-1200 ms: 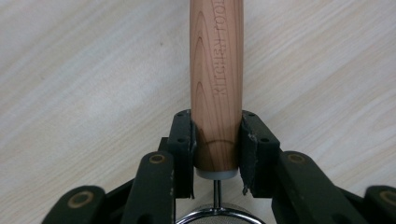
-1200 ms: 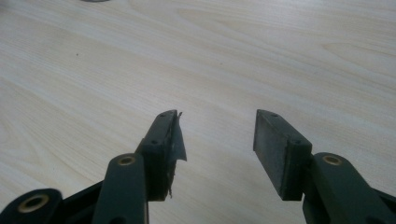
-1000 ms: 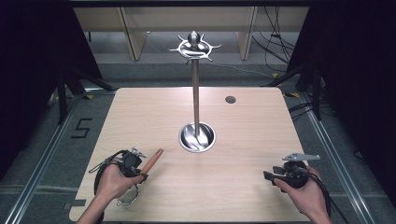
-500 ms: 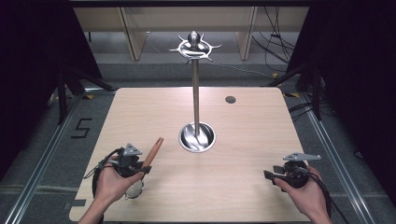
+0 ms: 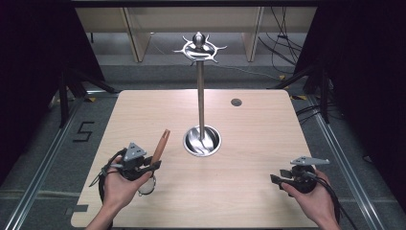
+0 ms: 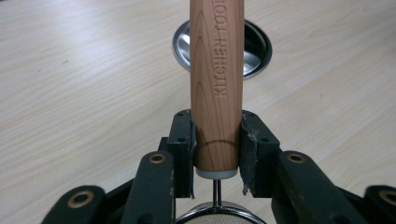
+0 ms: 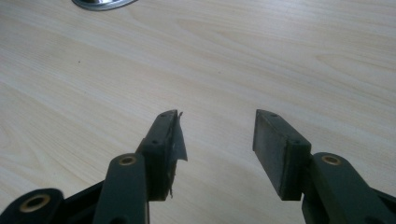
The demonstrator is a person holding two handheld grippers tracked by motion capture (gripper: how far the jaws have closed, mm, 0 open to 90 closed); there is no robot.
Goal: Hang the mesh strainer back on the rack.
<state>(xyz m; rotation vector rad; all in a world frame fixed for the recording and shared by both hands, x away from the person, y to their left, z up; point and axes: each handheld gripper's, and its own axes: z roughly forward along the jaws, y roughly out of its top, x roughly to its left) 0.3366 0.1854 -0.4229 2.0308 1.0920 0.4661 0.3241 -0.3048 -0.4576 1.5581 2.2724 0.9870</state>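
My left gripper (image 5: 154,165) is near the table's front left, shut on the lower end of a wooden handle (image 5: 160,145) that points up and away toward the stand. In the left gripper view the jaws clamp this handle (image 6: 217,60), stamped "KITCHEN TOOL", from both sides. Below it a thin wire leads to a round mesh strainer head (image 6: 217,212), which hangs under the hand (image 5: 146,186). A steel stand (image 5: 200,96) with a ring of hooks (image 5: 199,48) on top rises from a round dish base (image 5: 202,140) at mid table. My right gripper (image 5: 275,179) rests at the front right, open (image 7: 217,126) with nothing between its jaws.
A small dark round plug (image 5: 236,102) sits in the tabletop (image 5: 268,139) behind the stand on the right. The stand's base shows ahead of the left jaws (image 6: 257,46) and at the upper left of the right gripper view (image 7: 100,3). Black frames and cables surround the table.
My left hand has lifted a little with the strainer. The wooden handle has swung from low and slanting right to steeper, pointing toward the stand. The right hand stayed still.
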